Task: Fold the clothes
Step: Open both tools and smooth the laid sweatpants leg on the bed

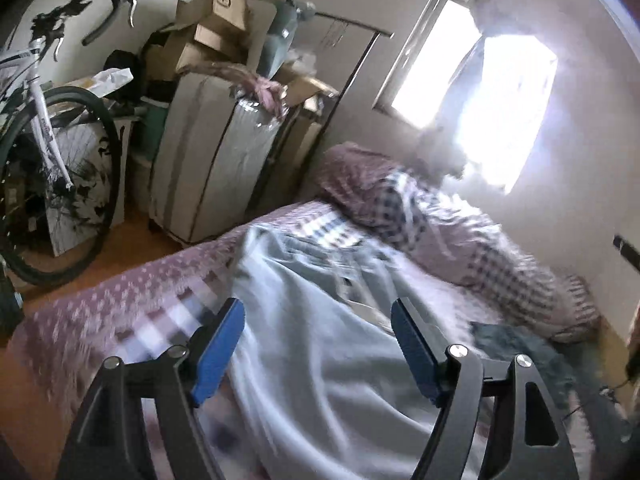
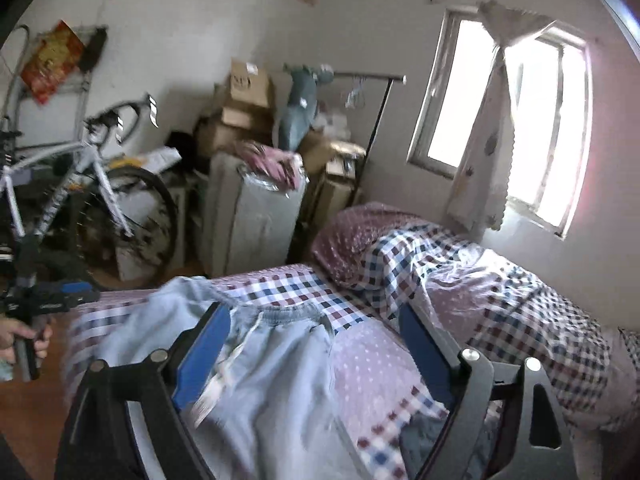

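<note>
- Left gripper (image 1: 318, 330): jaws standing wide apart, blue pads (image 1: 218, 354) gripping nothing; light blue trousers (image 1: 316, 320) lying below the gap.
- Right gripper (image 2: 314, 344): jaws likewise spread wide, nothing clamped; the trousers' elastic waistband (image 2: 280, 314) showing beyond them.
- Trousers lying spread on the checked bedsheet (image 2: 360, 364), waistband toward the pillow (image 2: 352, 236).
- Dark garment (image 1: 516, 346) lying on the bed beside the trousers, near the rumpled quilt (image 2: 520, 296).
- A hand (image 2: 24, 340) is gripping the left tool's handle at the right wrist view's left edge.
- Beyond the bed: bicycle (image 1: 44, 128), stacked cardboard boxes (image 1: 224, 12), window (image 2: 516, 120).
- Box printing too blurred to read.
</note>
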